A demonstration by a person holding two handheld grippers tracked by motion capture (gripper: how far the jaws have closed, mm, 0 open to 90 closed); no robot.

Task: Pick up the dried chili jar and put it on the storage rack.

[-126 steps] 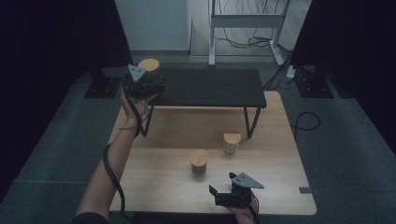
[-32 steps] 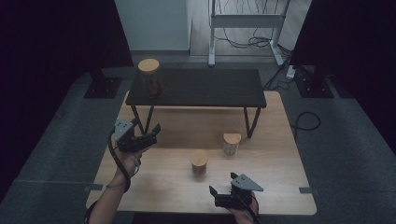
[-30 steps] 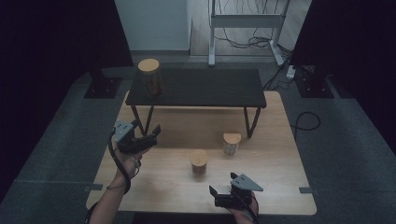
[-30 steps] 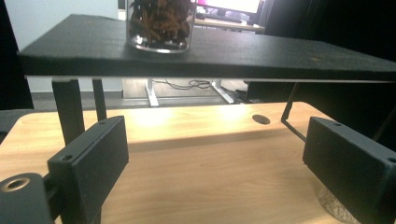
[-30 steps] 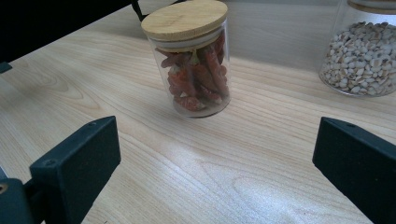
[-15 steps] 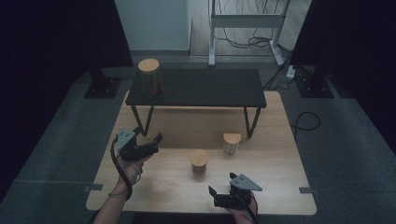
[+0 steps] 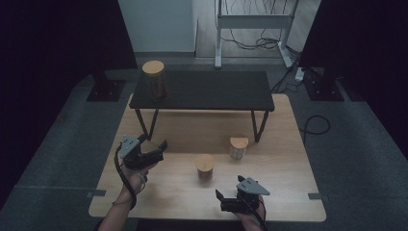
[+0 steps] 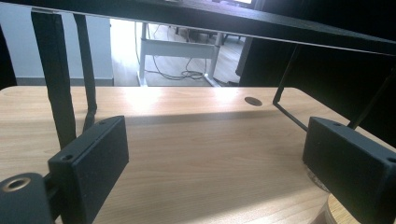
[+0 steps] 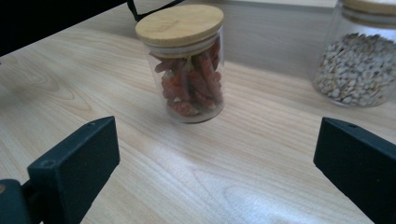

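- Where the high view looks down on the wooden table [image 7: 288, 192], the left gripper [image 7: 155, 150] hovers over its left part, jaws spread and holding nothing, aimed toward the table's middle.
- In the same view the right gripper [image 7: 220, 198] sits low at the near edge, jaws also apart and empty, pointing left.
- Between the two, near the middle, stands the red jar [image 7: 205, 167] with a wooden lid; the seed jar [image 7: 238, 147] stands just behind and to its right, apart from it.
- A black shelf [image 7: 211, 91] on thin legs spans the far half of the table, and a third jar [image 7: 155, 80] stands on its left end.
- In the left gripper view, the two black jaws stand wide with only bare table [image 8: 196, 154] between them; the shelf [image 8: 233, 25] runs overhead, its legs at left and right.
- A glass rim peeks out beside the right jaw at the bottom corner; which jar it is I cannot tell.
- In the right gripper view, the jaws are wide apart; the red jar [image 9: 189, 65] stands upright ahead, untouched, with the seed jar [image 9: 357, 56] at the right, well apart from it.
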